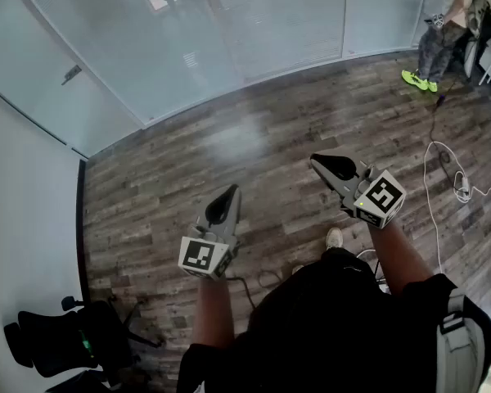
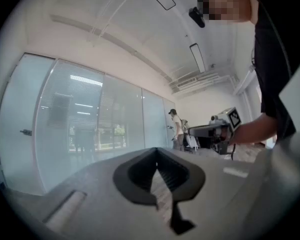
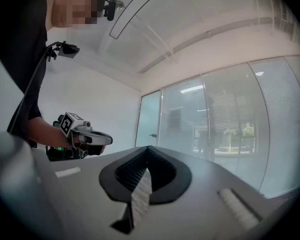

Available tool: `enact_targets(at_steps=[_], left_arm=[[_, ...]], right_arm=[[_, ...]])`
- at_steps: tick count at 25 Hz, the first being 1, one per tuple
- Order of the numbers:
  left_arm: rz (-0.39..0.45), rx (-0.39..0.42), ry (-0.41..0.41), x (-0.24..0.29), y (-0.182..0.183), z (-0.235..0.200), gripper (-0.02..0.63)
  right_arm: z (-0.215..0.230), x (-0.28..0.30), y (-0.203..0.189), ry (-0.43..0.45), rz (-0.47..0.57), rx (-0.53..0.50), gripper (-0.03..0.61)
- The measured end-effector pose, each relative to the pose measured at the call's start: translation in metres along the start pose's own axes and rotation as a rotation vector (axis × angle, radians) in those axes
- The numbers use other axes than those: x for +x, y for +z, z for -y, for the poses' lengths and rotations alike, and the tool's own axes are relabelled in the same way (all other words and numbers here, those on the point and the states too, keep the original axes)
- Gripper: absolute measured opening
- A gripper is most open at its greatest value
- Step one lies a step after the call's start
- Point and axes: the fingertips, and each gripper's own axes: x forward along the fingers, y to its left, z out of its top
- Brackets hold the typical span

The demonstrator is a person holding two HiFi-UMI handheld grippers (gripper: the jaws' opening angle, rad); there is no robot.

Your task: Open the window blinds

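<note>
Pale, horizontal-slatted window blinds (image 1: pixel 286 19) hang lowered behind the glass panels (image 1: pixel 106 72), spanning the top of the head view, with greenery faintly visible through them.

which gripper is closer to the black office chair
Left. The black office chair stands low and far off to the left; the left gripper is nearer that side, while the right gripper is farther over to the right.

Legible text: none | left gripper (image 1: pixel 227 193), marker cube (image 1: pixel 203 256): black-and-white square code, no letters or digits | right gripper (image 1: pixel 319 162), its cube (image 1: pixel 382 196): likewise | small label (image 1: pixel 191 59) on glass wall (image 1: pixel 295 15): too small to read
</note>
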Motion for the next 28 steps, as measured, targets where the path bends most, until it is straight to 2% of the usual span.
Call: enact_targets(at_steps=[2, 6, 11, 17, 23, 28], left_arm=[[-0.016, -0.020, -0.005, 0.001, 0.004, 0.006, 0.005], [0.008, 0.004, 0.004, 0.000, 0.003, 0.006, 0.005], [-0.002, -0.013, 0.005, -0.001, 0.008, 0.008, 0.003], [-0.016, -0.031, 0.002, -0.002, 0.010, 0.014, 0.005], [-0.015, -0.031, 0.009, -0.004, 0.008, 0.011, 0.004], [0.010, -0.047, 0.007, -0.002, 0.000, 0.006, 0.005]], right_arm=[[0.000, -0.004, -0.005, 0.006, -0.013, -0.020, 0.005], [-0.005, -0.005, -0.003, 0.020, -0.015, -0.017, 0.005], [-0.011, -0.002, -0.006, 0.040, -0.026, -0.017, 0.005], [-0.007, -0.003, -0.004, 0.057, 0.029, 0.051, 0.005], [-0.010, 0.001, -0.007, 0.066, 0.017, 0.047, 0.005], [-0.012, 0.005, -0.003, 0.079, 0.022, 0.096, 0.005]])
